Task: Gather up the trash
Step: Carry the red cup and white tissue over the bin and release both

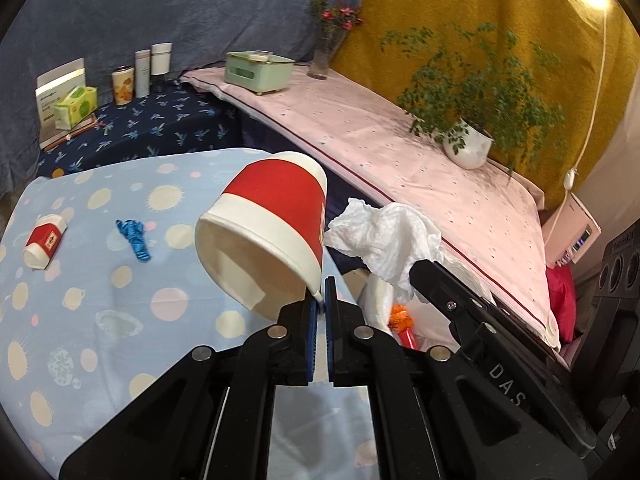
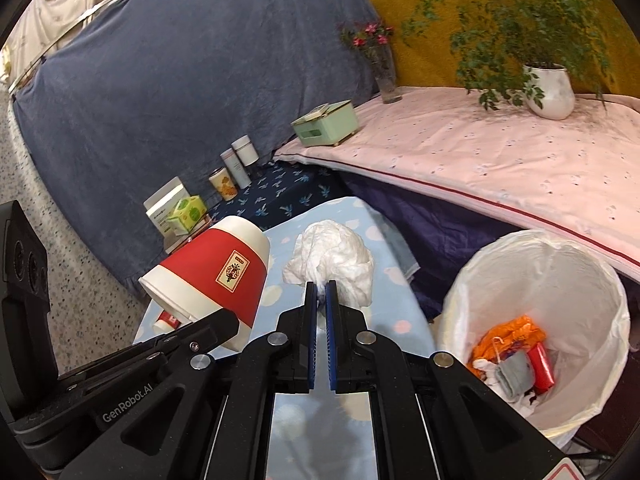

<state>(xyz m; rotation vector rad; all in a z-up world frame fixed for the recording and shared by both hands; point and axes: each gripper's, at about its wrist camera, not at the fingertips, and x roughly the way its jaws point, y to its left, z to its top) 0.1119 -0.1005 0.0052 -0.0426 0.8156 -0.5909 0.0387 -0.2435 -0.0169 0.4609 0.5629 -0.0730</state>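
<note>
My left gripper is shut on the rim of a red and white paper cup and holds it tilted above the light blue dotted table. The cup also shows in the right wrist view. My right gripper is shut on a crumpled white tissue, which also shows in the left wrist view. A second red and white cup lies on its side on the table's left. A crumpled blue wrapper lies near it. A white-lined trash bin stands to the right, holding orange and red trash.
A pink-covered bench runs along the yellow wall with a potted plant, a green box and a flower vase. A dark blue ledge holds cans, bottles and a tissue pack.
</note>
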